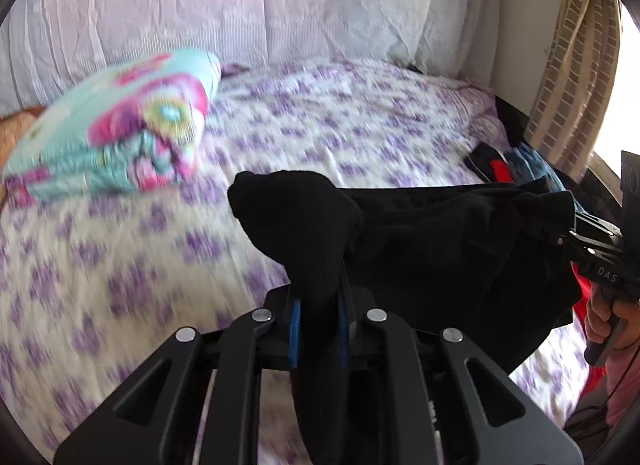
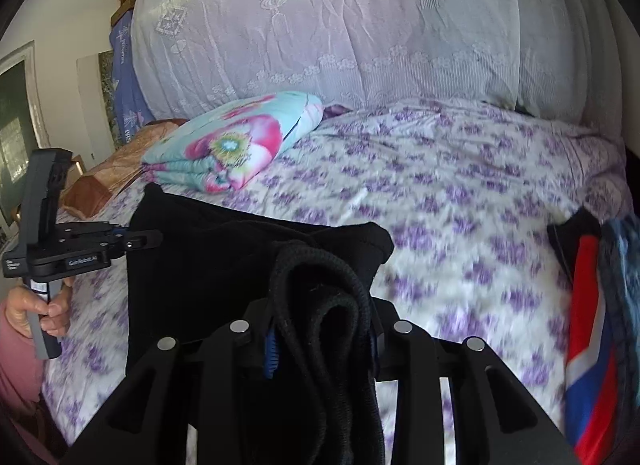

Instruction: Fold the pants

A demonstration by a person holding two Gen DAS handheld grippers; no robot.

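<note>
1. Left tongs [image 1: 318,329], at the bottom centre of the left wrist view, are clenched on a bunched end of the black pants [image 1: 420,249]; blue pads [image 1: 295,329] press the cloth from both sides.
2. Right tongs [image 2: 322,341], at the bottom centre of the right wrist view, are clenched on the other end of the pants [image 2: 224,261], where thick folds and a drawstring cord [image 2: 320,265] bulge up between the fingers.
3. Stretched between both tongs, the pants hang above the bed [image 1: 120,249], filling the lower middle of each frame.
4. At the left edge of the right wrist view, a hand [image 2: 36,313] grips the handle of the left tongs; at the right edge of the left wrist view, the other hand [image 1: 604,317] grips the right one.
5. A folded flowered quilt [image 2: 240,137] lies on the bed at the upper left of both frames, well apart from the pants.
6. White lace cloth [image 2: 360,25] covers the top of both frames.
7. A pile of clothes [image 2: 592,325], red, white and blue, sits at the bed's right edge.
8. A curtain [image 1: 576,65] hangs at the upper right of the left wrist view.
</note>
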